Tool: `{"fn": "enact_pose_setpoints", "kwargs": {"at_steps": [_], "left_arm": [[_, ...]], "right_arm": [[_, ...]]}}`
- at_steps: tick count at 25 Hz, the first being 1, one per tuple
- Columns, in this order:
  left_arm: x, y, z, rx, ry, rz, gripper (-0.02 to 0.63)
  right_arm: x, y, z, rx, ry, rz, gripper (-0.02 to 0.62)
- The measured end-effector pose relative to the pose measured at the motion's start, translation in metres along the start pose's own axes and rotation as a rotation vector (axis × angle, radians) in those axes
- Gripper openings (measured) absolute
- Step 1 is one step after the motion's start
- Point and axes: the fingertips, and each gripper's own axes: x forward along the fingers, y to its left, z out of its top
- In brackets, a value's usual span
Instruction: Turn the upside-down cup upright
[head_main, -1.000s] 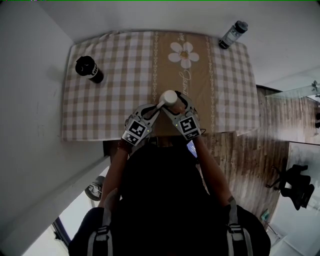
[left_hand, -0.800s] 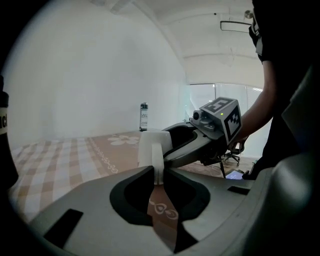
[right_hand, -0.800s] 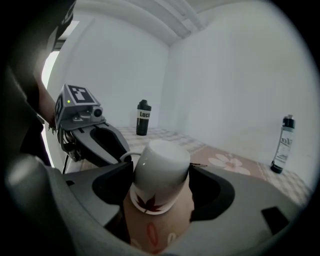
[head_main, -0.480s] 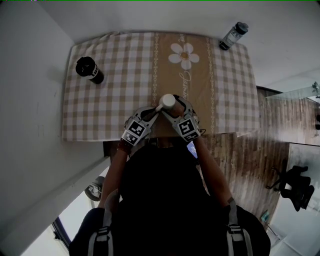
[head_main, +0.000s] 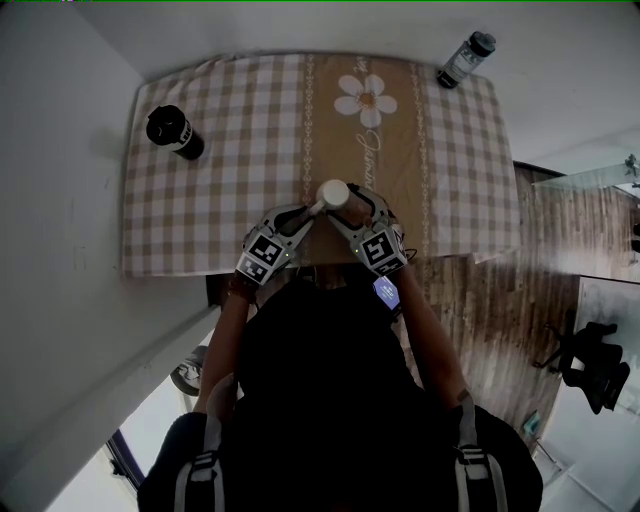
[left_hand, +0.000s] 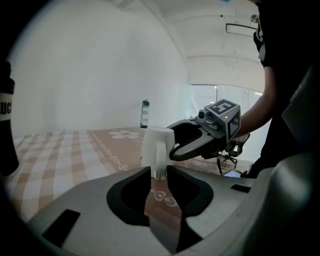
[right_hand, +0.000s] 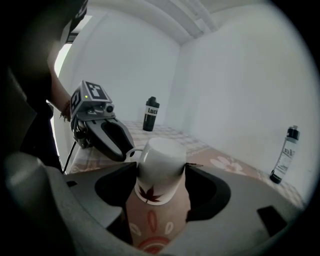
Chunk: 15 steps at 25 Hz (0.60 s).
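Observation:
A white cup (head_main: 333, 193) with a red leaf print is upside-down, base up, over the brown runner near the table's front edge. In the left gripper view its handle (left_hand: 159, 159) sits between the jaws of my left gripper (left_hand: 156, 172). Those jaws are opening, and a thin gap shows beside the handle. My right gripper (right_hand: 160, 172) reaches in from the other side. Its jaws are closing and lie against both sides of the cup's body (right_hand: 160, 165). From the head view, the left gripper (head_main: 312, 212) and right gripper (head_main: 345, 204) meet at the cup.
The checked tablecloth (head_main: 220, 200) covers the table. A black bottle (head_main: 174, 132) stands at its far left and a clear, dark-capped bottle (head_main: 464, 60) at its far right corner. A white wall runs along the left. Wood floor and an office chair (head_main: 590, 365) lie to the right.
The right gripper's jaws have drawn in around the cup's body. The cup and both grippers stay at nearly the same place by the front edge.

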Motion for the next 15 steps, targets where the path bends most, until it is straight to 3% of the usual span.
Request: {"fn": "enact_pose_setpoints", "kwargs": {"at_steps": [3, 7, 11, 15], "left_arm": [[-0.015, 0.004, 0.005, -0.013, -0.031, 0.011, 0.114], [-0.039, 0.014, 0.035, -0.043, -0.144, 0.063, 0.114], [-0.061, 0.031, 0.076, -0.061, -0.284, 0.193, 0.107], [-0.08, 0.043, 0.12, -0.089, -0.431, 0.338, 0.096]], "right_arm": [[-0.011, -0.001, 0.005, 0.054, -0.012, -0.023, 0.293], [-0.029, -0.012, 0.021, 0.089, -0.088, -0.082, 0.262], [-0.051, -0.032, 0.059, 0.225, -0.236, -0.193, 0.202], [-0.066, -0.042, 0.099, 0.271, -0.343, -0.282, 0.161]]}}
